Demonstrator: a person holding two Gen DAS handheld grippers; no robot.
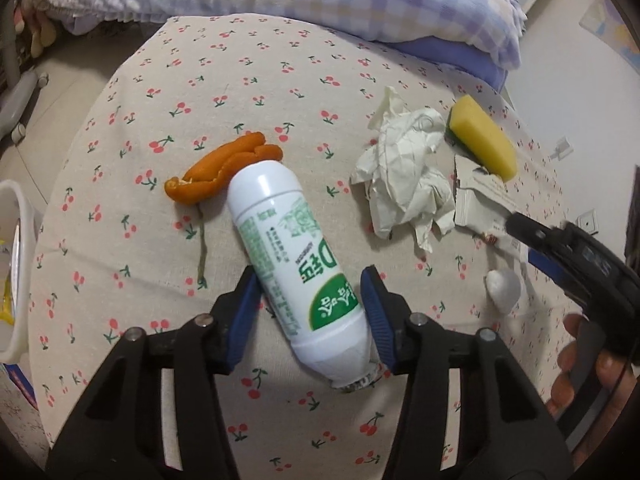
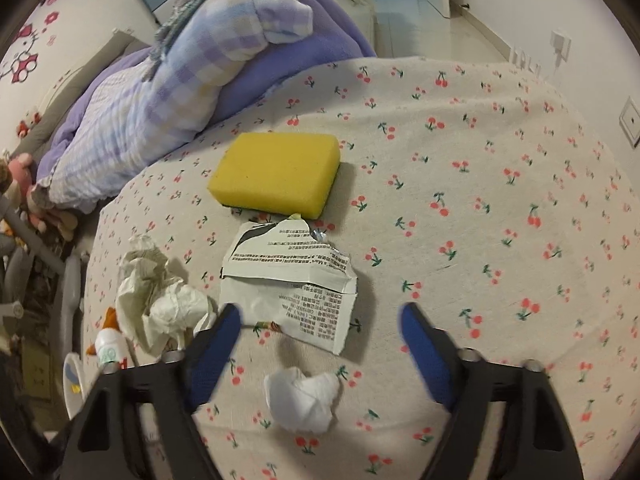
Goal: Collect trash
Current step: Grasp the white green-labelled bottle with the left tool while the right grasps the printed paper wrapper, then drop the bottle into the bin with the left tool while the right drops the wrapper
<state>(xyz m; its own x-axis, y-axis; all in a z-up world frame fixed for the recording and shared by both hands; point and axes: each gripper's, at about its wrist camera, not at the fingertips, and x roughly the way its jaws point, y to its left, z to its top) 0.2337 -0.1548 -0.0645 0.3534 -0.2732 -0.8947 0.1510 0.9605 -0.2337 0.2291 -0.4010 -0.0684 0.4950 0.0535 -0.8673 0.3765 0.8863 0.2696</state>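
Lying at lower centre of the left wrist view, a white bottle [image 1: 298, 264] with green lettering sits between the blue pads of the left gripper [image 1: 310, 312]; the left pad touches its side, while contact at the right pad cannot be told. An orange peel [image 1: 224, 172] rests at the bottle's far end on the cherry-print tablecloth [image 1: 120, 140]. In the right wrist view, the right gripper [image 2: 320, 320] stands spread above a torn wrapper [image 2: 288, 276], pinching nothing, a small tissue wad [image 2: 304, 400] below it, crumpled paper [image 2: 160, 304] at left and a yellow sponge [image 2: 276, 174] beyond
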